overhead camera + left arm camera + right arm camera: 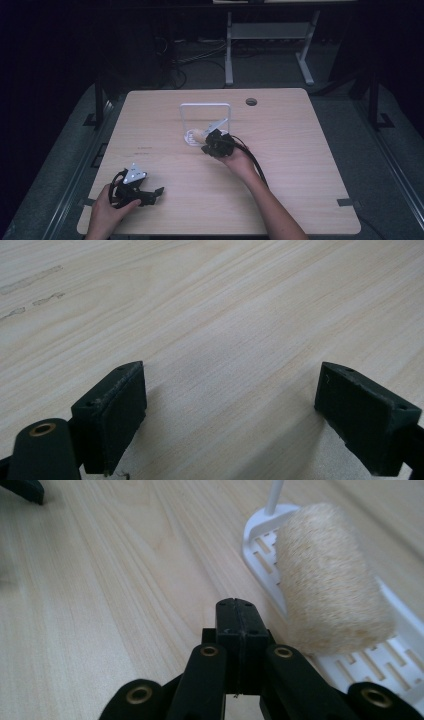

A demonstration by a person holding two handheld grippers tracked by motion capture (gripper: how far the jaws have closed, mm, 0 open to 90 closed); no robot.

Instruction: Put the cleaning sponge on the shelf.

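Two grippers: right gripper [235, 617] fingers pressed together, empty, just beside loofah roll [327, 575] lying on white rack [260, 545] mid-table. Left gripper [235, 415] fingers wide, empty, near table [300, 150] edge. Likely grasp next: should open right fingers first, then straddle roll's middle.

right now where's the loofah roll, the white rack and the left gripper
loofah roll [327, 575], right gripper view, middle of its fibrous side
white rack [205, 105], high view, top bar of its upright frame
left gripper [230, 415], left gripper view, midway between its open jaws

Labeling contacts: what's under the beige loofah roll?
The loofah roll lies on a white slotted rack base, with slots visible beside it. The base directly beneath is covered. The right tongs are shut beside it, holding nothing.
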